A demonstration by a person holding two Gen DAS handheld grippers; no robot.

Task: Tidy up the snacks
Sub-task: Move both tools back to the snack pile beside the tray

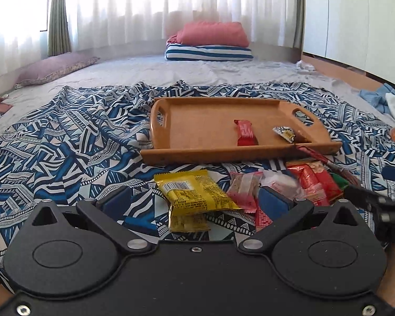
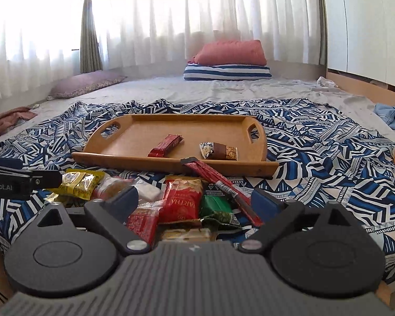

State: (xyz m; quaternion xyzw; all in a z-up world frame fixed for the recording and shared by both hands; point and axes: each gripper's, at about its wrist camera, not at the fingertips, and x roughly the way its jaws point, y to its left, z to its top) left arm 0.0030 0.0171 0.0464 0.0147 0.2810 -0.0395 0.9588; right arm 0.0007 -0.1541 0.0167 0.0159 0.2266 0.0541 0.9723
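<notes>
— Bedspread first: our snack pile lies just short of the tray.
— Right gripper gapes empty over it, nearer; left gripper open above the yellow packet.

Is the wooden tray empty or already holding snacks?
Holding two: a red bar and a chocolate nut bar lie in the wooden tray.

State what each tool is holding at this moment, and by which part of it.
Nothing is held. The left tool and the right tool both stand open over the loose snack pile, with no pad pressing on any wrapper.
</notes>
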